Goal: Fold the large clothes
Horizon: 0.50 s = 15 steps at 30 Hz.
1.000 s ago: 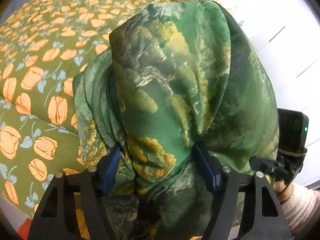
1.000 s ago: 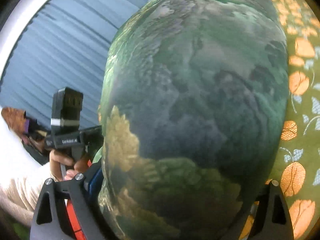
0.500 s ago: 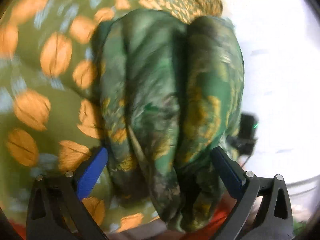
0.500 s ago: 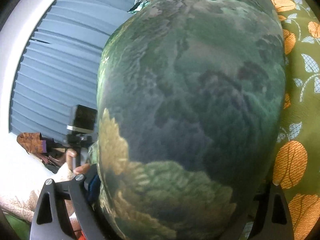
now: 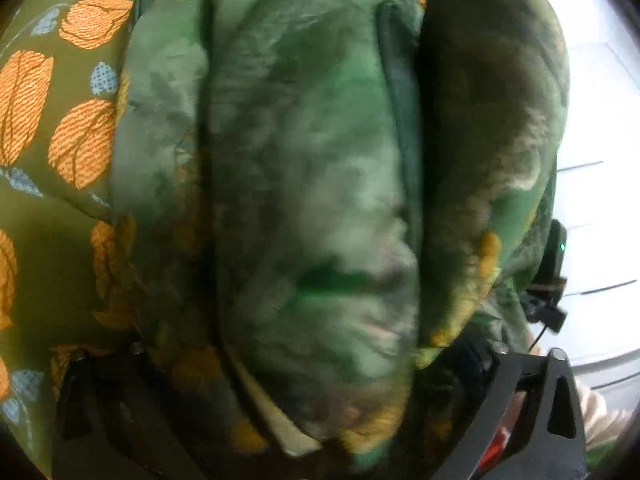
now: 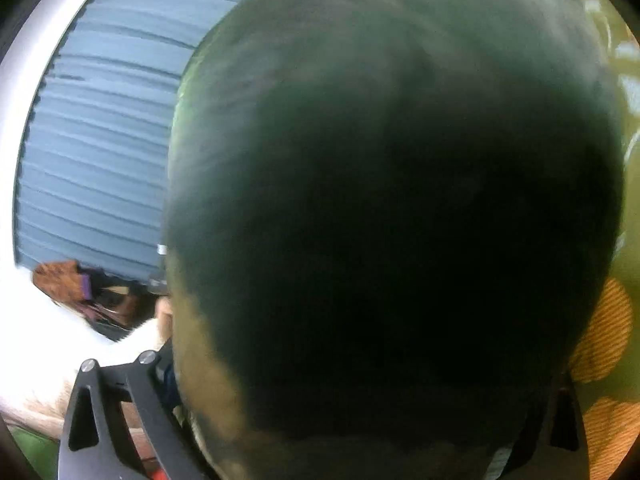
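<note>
- L gripper: jaws have just been closing, wide round folded green garment on floral bedcover.
- R gripper: buried in cloth; grip can't tell.
- Risk: uneven letting go, so folds slump apart.

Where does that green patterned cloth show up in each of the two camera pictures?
Left wrist view: the green cloth fills the middle, bunched in folds between the fingers.
Right wrist view: the same cloth covers most of the picture, dark and blurred.
Shared landmark: the olive bedspread with orange flowers.
</note>
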Tool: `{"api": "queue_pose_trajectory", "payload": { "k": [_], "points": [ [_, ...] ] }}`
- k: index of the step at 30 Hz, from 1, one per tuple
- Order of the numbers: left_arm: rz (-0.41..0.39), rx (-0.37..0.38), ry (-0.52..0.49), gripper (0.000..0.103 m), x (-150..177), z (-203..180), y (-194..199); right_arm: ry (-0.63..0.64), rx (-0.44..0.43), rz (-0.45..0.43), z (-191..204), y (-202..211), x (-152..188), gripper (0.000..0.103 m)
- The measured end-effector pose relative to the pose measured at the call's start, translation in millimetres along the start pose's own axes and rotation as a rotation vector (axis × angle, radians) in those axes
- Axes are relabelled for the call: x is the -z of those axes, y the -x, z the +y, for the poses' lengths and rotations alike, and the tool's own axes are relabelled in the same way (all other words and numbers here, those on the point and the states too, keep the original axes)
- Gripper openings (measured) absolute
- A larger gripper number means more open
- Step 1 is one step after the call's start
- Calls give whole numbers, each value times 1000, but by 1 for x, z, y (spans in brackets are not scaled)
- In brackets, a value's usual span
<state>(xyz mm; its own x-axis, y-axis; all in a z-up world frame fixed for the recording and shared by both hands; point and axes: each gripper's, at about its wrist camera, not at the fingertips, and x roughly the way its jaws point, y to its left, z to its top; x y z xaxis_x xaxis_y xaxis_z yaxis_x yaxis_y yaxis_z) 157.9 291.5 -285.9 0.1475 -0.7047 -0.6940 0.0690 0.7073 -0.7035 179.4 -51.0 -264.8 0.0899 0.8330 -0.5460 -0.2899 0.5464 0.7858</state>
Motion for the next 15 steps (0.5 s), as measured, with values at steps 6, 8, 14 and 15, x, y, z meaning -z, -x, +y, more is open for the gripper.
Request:
{"api": "queue_pose_trajectory", "payload": {
  "k": [6,8,14,15],
  "points": [
    [-84,10,-24,67,20,-45,40,235,71,-103,58,25,13,91],
    [-120,14,-61,67,19,-65,51,290,54,-142,77,42,10,91],
    [-234,38,-214,67,-39,-146,77,383,28,-265,103,116,-36,91],
    [-249,29,-253,67,-60,-165,76,386,26,-281,100,125,-50,91]
  ]
}}
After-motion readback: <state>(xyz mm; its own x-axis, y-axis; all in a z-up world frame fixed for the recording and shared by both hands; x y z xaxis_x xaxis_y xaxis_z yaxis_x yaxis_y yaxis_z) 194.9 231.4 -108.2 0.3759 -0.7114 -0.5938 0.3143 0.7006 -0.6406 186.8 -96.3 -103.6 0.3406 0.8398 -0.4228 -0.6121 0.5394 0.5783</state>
